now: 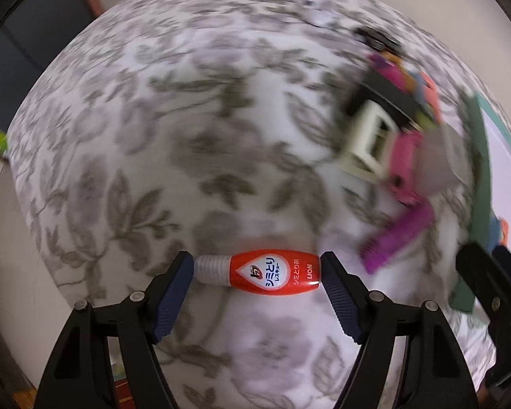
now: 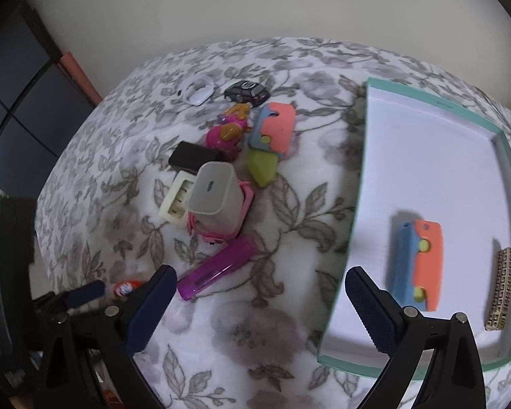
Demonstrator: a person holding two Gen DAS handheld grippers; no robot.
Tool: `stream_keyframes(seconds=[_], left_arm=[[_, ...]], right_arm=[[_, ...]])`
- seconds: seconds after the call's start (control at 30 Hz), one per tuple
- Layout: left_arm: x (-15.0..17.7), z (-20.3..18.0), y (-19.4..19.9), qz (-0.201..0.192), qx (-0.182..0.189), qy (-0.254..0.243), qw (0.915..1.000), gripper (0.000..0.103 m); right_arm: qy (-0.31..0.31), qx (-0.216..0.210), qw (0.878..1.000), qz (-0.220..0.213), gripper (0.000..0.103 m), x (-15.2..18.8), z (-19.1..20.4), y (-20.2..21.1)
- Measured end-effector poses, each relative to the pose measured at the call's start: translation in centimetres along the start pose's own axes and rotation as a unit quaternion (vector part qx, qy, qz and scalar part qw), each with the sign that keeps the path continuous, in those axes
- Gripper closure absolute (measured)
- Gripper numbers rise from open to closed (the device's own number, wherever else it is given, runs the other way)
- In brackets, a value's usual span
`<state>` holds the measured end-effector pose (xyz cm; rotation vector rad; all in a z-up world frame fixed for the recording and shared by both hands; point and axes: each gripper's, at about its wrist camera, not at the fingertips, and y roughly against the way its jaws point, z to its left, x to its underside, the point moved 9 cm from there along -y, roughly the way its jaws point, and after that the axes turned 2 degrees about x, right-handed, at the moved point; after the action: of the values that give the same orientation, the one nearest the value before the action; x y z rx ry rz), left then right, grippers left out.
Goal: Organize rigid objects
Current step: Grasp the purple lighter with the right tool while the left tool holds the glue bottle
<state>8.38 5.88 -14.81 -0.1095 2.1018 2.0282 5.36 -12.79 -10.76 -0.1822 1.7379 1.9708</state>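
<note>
Between the pads of our left gripper (image 1: 257,274) sits a small red bottle (image 1: 259,272), clamped end to end, white ribbed cap against one pad and flat base against the other, held above the flowered cloth (image 1: 146,156). We judge this the carrying step: the bottle is picked and must go to the teal-rimmed tray (image 2: 362,177), which lies to the right of the pile. The next move calls for keeping the squeeze steady, since a smooth, barrel-shaped plastic body gripped by its ends could pivot or slip out sideways.

Our right gripper (image 2: 260,301) hangs with its jaws wide and nothing between them, over the cloth at the tray's near edge. Inside the tray lie a flat blue and coral toy (image 2: 417,266) and a small patterned block (image 2: 500,288), both hard-edged.

The pile is all rigid pieces: a rounded grey charger (image 2: 213,194) on a pink frame, a cream plug adapter (image 2: 175,199), a glossy purple lighter (image 2: 216,271), a black box (image 2: 190,156), a green wedge (image 2: 262,168), a toy car (image 2: 247,91). The cloth looks soft and wrinkled.
</note>
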Motion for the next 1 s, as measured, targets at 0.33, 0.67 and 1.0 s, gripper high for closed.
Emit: stream_keyframes(seconds=[0.33, 0.67, 1.0], left_arm=[[-1.1, 3.2, -0.4, -0.004, -0.009, 0.039, 0.9992, 0.026], [-1.3, 2.8, -0.3, -0.006, -0.002, 0.045, 0.9989, 0.026], [-1.6, 3.0, -0.4, -0.008, -0.01, 0.042, 0.999, 0.026]], right_arm=[[0.089, -0.003, 0.996, 0.03, 0.003, 1.4, 3.2, -2.9], [0.137, 0.009, 0.989, 0.053, 0.003, 2.3, 3.7, -5.5], [0.169, 0.035, 0.984, 0.038, 0.004, 1.9, 4.3, -6.0]])
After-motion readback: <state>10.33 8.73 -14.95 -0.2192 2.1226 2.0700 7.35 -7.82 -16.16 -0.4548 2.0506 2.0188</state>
